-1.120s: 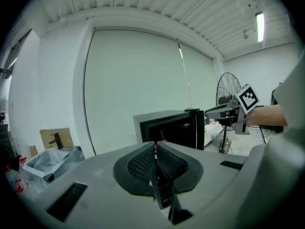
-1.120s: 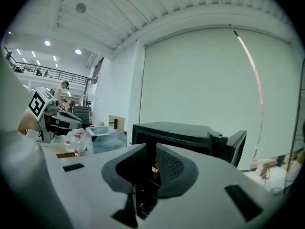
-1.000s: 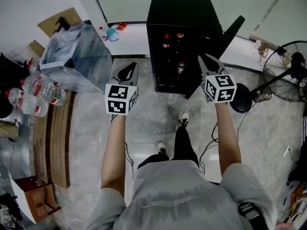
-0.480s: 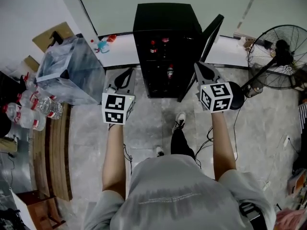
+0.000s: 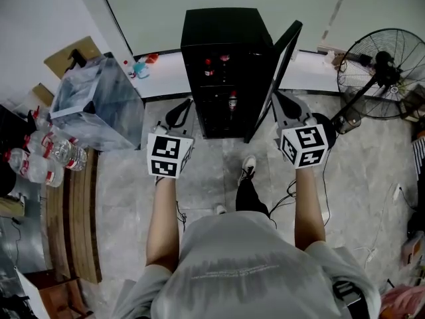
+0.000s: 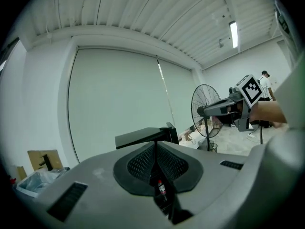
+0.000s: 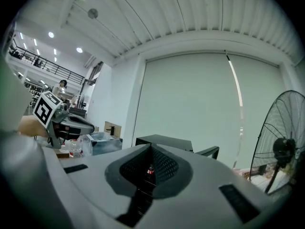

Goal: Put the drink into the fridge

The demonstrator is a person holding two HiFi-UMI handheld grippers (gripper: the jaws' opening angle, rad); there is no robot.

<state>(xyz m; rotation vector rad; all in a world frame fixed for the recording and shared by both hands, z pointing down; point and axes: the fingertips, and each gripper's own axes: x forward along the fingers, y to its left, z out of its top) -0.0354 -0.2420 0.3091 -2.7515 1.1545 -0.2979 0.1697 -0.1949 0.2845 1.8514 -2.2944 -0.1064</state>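
Note:
A black fridge (image 5: 226,38) stands on the floor ahead, its door (image 5: 282,65) swung open to the right. Red-capped drink bottles (image 5: 232,100) stand on its shelves. My left gripper (image 5: 179,108) hovers in front of the fridge's lower left corner, and my right gripper (image 5: 285,103) hangs beside the open door. Each is shut and holds nothing. In the left gripper view the pads (image 6: 143,163) meet, with a fridge bottle (image 6: 162,189) showing below them. The right gripper view shows the same: closed pads (image 7: 162,165) and a bottle (image 7: 150,171) beyond.
A clear plastic bin (image 5: 96,102) sits to the left of the fridge. Several water bottles (image 5: 46,155) lie on a wooden bench (image 5: 76,205) at the far left. A standing fan (image 5: 382,72) is at the right, with cables on the floor.
The head view has shifted, so the fridge sits further left and lower in frame. Both grippers stay shut and empty in front of it. The door stays open.

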